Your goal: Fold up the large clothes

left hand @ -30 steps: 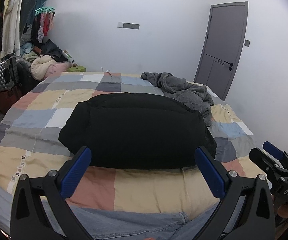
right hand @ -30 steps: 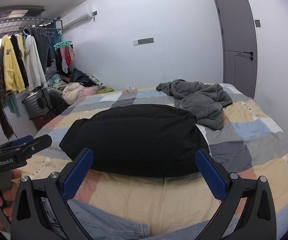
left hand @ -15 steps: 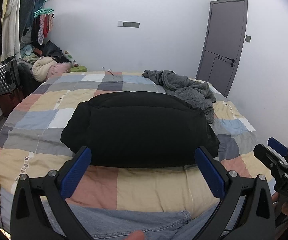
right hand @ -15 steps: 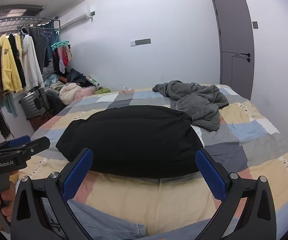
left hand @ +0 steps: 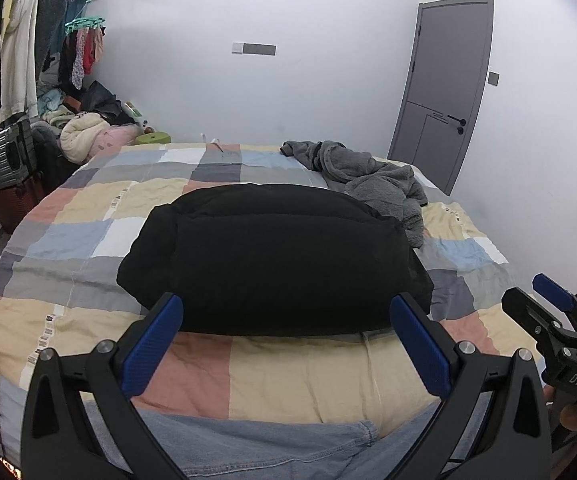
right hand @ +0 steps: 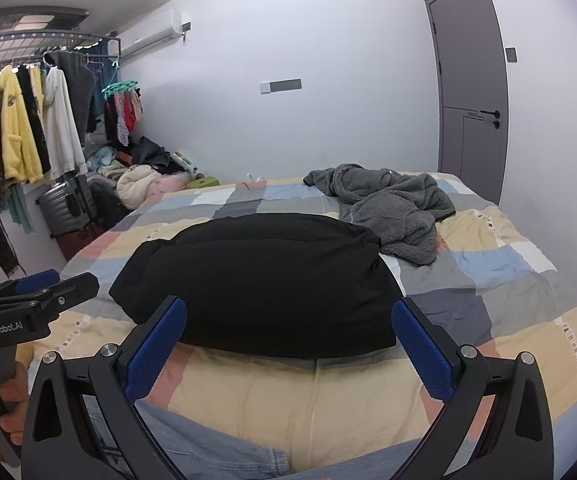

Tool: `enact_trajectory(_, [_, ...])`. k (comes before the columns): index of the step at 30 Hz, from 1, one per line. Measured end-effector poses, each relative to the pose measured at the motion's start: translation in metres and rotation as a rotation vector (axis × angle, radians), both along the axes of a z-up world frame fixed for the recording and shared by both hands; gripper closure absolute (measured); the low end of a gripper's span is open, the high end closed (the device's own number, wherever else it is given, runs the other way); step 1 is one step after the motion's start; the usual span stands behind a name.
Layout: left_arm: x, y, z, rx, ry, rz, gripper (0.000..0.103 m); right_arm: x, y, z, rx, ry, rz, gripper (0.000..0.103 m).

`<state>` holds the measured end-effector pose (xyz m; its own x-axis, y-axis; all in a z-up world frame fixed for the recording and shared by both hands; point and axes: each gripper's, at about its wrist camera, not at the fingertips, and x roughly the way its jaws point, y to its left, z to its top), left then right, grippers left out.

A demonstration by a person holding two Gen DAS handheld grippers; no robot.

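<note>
A black padded garment (left hand: 276, 256) lies folded into a thick bundle in the middle of the checked bed cover (left hand: 88, 240); it also shows in the right wrist view (right hand: 260, 276). My left gripper (left hand: 286, 340) is open and empty, held back from the bundle's near edge. My right gripper (right hand: 288, 344) is open and empty, also short of the bundle. The right gripper shows at the right edge of the left wrist view (left hand: 556, 320), and the left gripper at the left edge of the right wrist view (right hand: 36, 292).
A crumpled grey fleece garment (left hand: 368, 176) lies at the far right of the bed. A clothes rack (right hand: 28, 128), suitcase (left hand: 4, 160) and a pile of clothes (left hand: 84, 136) stand left of the bed. A grey door (left hand: 444, 92) is at the right. Jeans-clad legs (left hand: 268, 448) are at the bed's near edge.
Both grippers have drawn slightly back and up from the bed, staying open. The black bundle has not moved.
</note>
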<state>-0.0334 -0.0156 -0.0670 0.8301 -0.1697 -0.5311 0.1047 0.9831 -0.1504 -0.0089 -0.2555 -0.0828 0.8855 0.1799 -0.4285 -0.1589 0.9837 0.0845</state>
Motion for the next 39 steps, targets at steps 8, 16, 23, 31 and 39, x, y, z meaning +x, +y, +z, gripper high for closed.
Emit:
enact_trajectory(8, [-0.001,-0.001,0.002,0.001,-0.006,-0.003,0.000,-0.002,0.000,0.002,-0.004,-0.003,-0.002,0.000])
enact_trajectory(16, [-0.002,-0.002,0.004,-0.005,-0.010,-0.001,0.000,-0.004,0.001,0.002,-0.003,-0.007,-0.005,0.000])
enact_trajectory(23, [-0.005,-0.004,0.007,-0.004,-0.023,-0.003,0.000,-0.006,0.002,0.003,-0.002,-0.007,-0.010,0.000])
enact_trajectory(31, [-0.004,-0.006,0.007,-0.007,-0.020,-0.010,0.000,-0.007,0.001,0.004,-0.006,-0.010,-0.017,0.000])
enact_trajectory(39, [-0.008,-0.008,0.006,-0.015,-0.025,-0.021,0.000,-0.010,-0.001,0.002,-0.005,-0.007,-0.020,0.000])
